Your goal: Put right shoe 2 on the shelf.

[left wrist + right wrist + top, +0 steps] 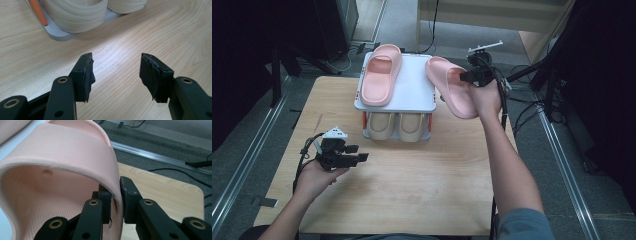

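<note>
A pink slipper (452, 87) hangs in the air at the right edge of the white two-tier rack (414, 87), tilted, with my right gripper (469, 76) shut on the side of its strap (75, 152). The right gripper view shows both pads (126, 192) pinching the strap's edge. A second pink slipper (381, 75) lies flat on the rack's top shelf at its left. Two cream slippers (397, 125) sit side by side on the lower shelf (58, 33). My left gripper (354, 156) rests low over the wooden table (412, 185) in front of the rack, open with nothing between its fingers (85, 72).
The rack stands at the table's far middle. Orange posts (37, 11) hold its shelves. Cables (532, 107) and dark stands (552, 70) lie on the floor beyond the right edge. A metal rail (155, 156) runs along the floor beside the table.
</note>
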